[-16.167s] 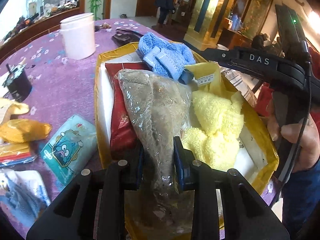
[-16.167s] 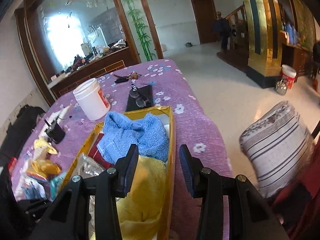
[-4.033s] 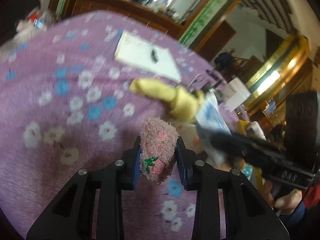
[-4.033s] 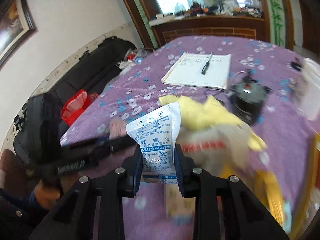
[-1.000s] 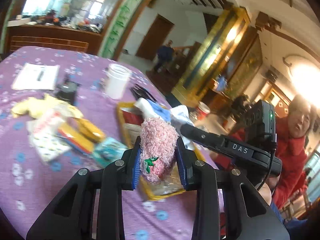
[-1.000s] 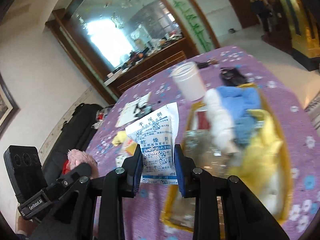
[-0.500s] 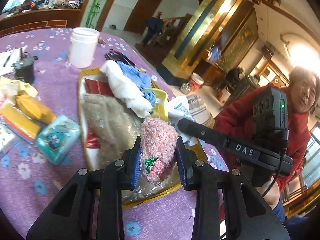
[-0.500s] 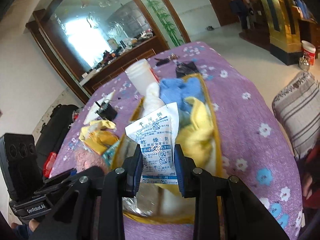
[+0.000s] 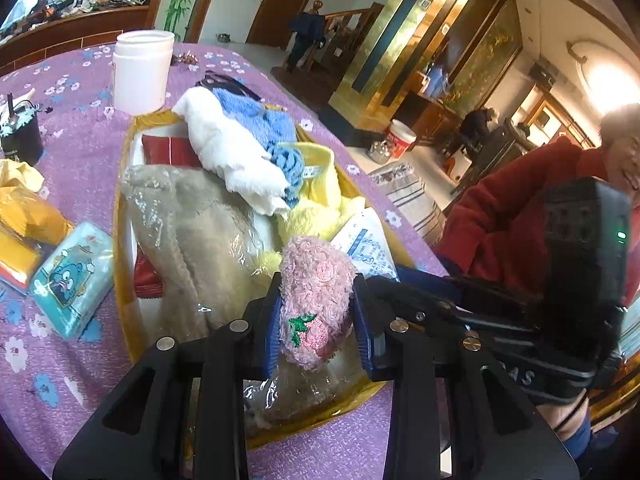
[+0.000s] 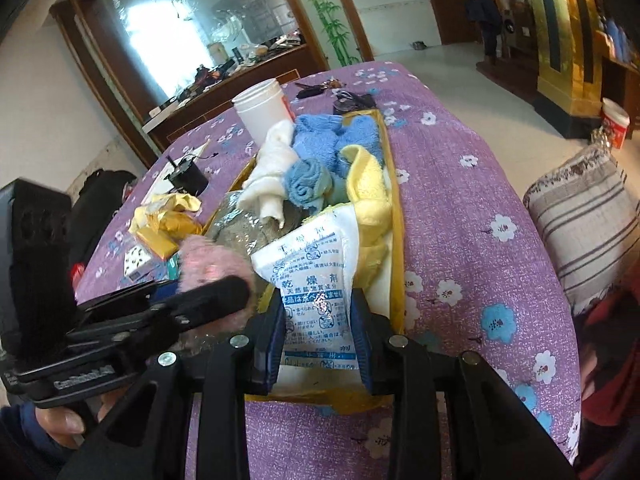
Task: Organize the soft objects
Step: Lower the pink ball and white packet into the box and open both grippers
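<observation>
Both grippers over the yellow tray (image 9: 120, 208)
Left gripper (image 9: 316, 320) clamps a pink plush (image 9: 316, 300); right gripper (image 10: 318, 330), loosening, holds a white packet (image 10: 312, 296)

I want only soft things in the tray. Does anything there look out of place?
Yes. The right claw holds a white printed paper sachet over the yellow tray of towels; it looks like a desiccant packet, not a soft item.

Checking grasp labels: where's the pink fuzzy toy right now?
The pink fuzzy toy is clamped in the left tool, over the near end of the yellow tray, beside the white sachet in the right tool.
</observation>
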A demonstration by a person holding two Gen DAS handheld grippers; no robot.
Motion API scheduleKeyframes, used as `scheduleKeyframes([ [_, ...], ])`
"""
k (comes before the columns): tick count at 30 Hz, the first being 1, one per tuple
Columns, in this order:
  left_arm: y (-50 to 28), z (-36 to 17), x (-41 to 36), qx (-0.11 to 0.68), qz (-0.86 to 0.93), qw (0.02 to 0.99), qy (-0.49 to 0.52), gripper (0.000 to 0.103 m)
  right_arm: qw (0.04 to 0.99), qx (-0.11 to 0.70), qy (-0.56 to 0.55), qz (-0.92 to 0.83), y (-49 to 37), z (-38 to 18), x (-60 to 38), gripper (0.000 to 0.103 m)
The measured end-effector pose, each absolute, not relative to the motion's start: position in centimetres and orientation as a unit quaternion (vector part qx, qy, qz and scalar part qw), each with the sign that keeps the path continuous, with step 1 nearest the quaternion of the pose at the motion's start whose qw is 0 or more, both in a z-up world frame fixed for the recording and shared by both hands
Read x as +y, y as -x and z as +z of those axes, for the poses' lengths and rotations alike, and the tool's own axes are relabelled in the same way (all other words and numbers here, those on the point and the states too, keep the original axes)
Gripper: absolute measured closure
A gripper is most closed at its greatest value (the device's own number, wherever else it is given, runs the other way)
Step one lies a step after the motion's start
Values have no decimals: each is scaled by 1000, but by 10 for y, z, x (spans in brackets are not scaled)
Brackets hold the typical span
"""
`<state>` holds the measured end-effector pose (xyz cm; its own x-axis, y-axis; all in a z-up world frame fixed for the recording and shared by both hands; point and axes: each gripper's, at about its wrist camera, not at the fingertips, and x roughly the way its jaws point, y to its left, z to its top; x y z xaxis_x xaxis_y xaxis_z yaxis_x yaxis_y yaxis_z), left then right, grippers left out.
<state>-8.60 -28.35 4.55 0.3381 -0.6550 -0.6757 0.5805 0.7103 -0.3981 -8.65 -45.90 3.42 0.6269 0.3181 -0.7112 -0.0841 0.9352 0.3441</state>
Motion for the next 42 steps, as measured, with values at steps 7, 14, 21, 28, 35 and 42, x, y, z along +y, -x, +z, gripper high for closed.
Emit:
scheduleKeyframes([
  [7,88,42,-283,432,-365,824,36,67,897,405,-134,113,92,35,-463,69],
  [14,92,48,-282,428,-342,836,33,49,905,371,-161,135,95,41,-474,63],
  [21,100,63,-290,415,-314,853,29,47,906,326,-204,178,97,49,-485,63],
  [28,101,80,-288,413,-314,853,48,47,906,311,-207,196,103,65,-489,62],
  [35,96,98,-246,402,-335,847,90,47,912,304,-197,191,116,84,-481,62],
  [42,100,96,-167,392,-323,853,118,47,914,294,-205,191,125,78,-451,55],
])
